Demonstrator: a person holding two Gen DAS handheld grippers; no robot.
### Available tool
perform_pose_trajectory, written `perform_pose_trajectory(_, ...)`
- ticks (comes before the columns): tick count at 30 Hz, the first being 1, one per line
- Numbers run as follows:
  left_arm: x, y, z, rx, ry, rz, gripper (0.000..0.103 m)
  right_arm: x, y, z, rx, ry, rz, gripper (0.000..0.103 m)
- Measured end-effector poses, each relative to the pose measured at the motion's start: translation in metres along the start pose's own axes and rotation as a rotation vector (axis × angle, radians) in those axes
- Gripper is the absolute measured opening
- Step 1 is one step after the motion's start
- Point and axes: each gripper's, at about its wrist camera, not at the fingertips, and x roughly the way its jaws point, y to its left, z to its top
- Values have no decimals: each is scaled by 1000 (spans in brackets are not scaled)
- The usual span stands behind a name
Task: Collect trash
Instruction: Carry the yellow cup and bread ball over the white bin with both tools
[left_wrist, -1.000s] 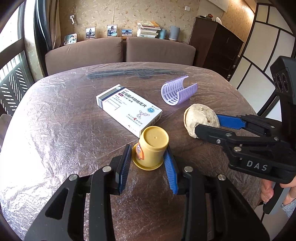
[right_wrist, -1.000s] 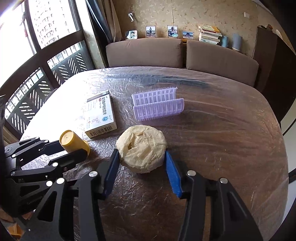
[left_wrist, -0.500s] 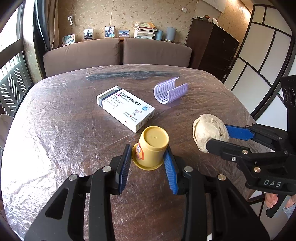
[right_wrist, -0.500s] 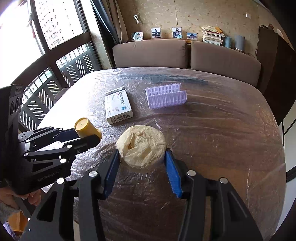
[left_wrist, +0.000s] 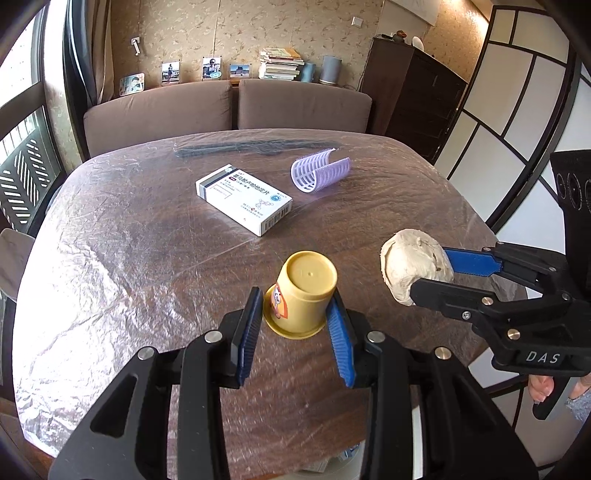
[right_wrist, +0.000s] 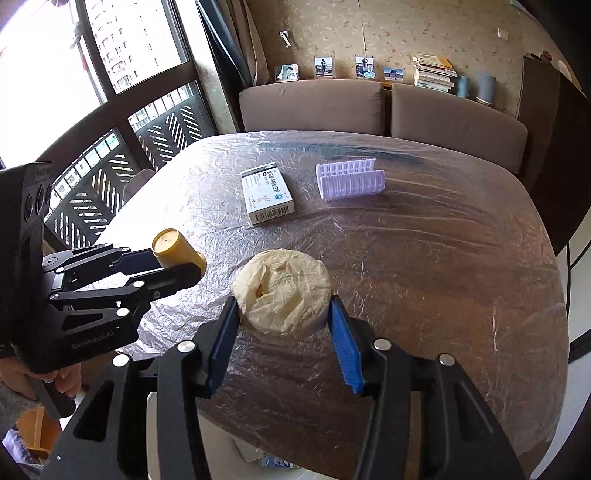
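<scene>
I count two pieces of trash in my claws: one yellow cup (left_wrist: 304, 293), upside down at lower centre of the left wrist view, clamped between the blue pads of my left gripper (left_wrist: 295, 325), and one crumpled paper wad (right_wrist: 282, 290), at the centre of the right wrist view, pinched by my right gripper (right_wrist: 282, 332). Both items are lifted off the table (left_wrist: 110, 258), near its front edge, with the wad at mid right of the left view. Two more things lie on the plastic-covered tabletop further back: one white medicine box (left_wrist: 243, 199) above centre, and one lilac ribbed plastic piece (left_wrist: 319, 173) just to its upper right, apart from it. Compared with a second ago, both grippers have risen and pulled back toward me, so the box and the lilac piece sit further up the frame and look smaller, while my grips have not changed. I can read "DAS" on the right gripper's body at lower right of the left view, and "GenRobot.AI" on the left gripper's body at lower left of the right view; the box's print is too small to read.
</scene>
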Motion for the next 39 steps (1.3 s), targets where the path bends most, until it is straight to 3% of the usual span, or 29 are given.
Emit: perform_pose_trajectory(39, -50, -27, -85, 74, 109, -73, 37, -56, 32, -75, -64, 78, 102, 48)
